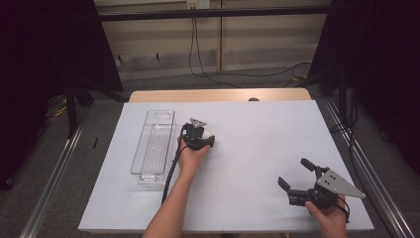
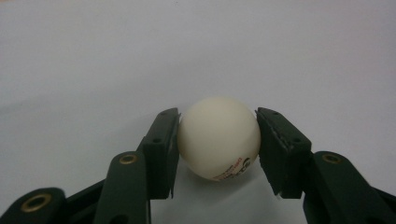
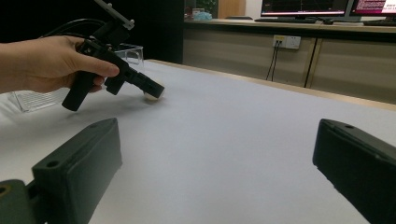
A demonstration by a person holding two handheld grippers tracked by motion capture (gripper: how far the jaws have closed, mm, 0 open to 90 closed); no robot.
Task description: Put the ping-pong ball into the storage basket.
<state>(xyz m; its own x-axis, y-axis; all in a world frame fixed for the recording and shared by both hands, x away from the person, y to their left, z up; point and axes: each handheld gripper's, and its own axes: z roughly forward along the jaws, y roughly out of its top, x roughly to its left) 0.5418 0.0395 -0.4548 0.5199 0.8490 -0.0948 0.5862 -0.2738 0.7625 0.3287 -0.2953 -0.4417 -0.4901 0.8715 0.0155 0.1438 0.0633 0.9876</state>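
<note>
A white ball (image 2: 218, 137) with small red and black print rests on the white sheet, and both black pads of my left gripper (image 2: 217, 144) press on its sides. From above, the ball (image 1: 207, 134) peeks out at the tip of the left gripper (image 1: 205, 137), just right of a clear plastic tray (image 1: 153, 148). The right gripper view shows that same gripper (image 3: 150, 91) angled down onto the ball (image 3: 151, 97). My right gripper (image 1: 292, 172) sits near the front right of the table, jaws wide apart, nothing between them (image 3: 215, 158).
The white sheet (image 1: 247, 148) covers most of the wooden table (image 1: 218, 95). The long clear tray (image 3: 32, 100) lies at the left. Metal rails (image 1: 54, 168) flank the table, and cables (image 1: 198, 59) trail on the floor beyond it.
</note>
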